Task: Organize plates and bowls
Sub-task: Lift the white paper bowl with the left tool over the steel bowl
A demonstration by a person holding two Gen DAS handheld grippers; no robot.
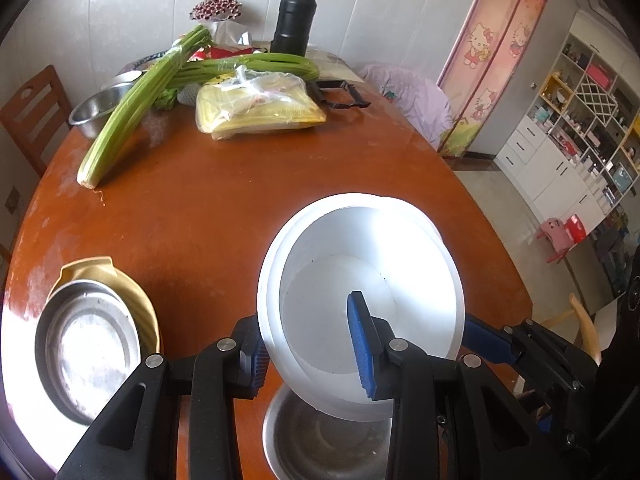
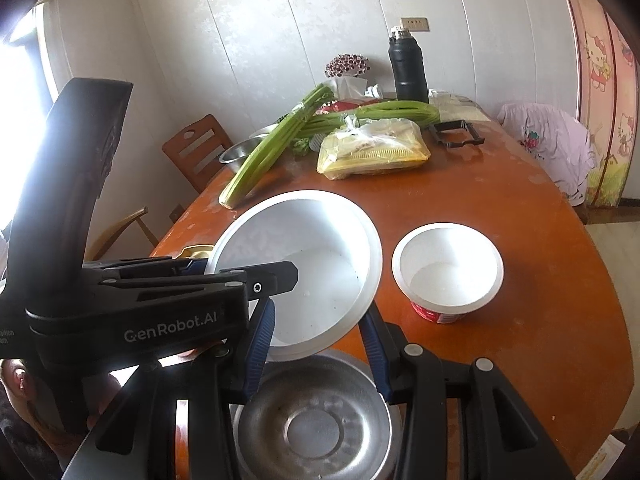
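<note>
Both tools (image 1: 314, 350) (image 2: 320, 348) clamp the white bowl (image 1: 360, 272) (tilted) above a steel bowl (image 2: 316, 420).

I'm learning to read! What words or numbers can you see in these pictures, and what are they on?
"GenRobot.AI": white letters on the black body of the left gripper, seen in the right wrist view.
Small white letters at the far left edge of that same body: cut off, too small to read.
Red band on the small white cup: has print, too blurred to read.
Pink cartoon-cat wardrobe door: pictures only, no words seen.
</note>
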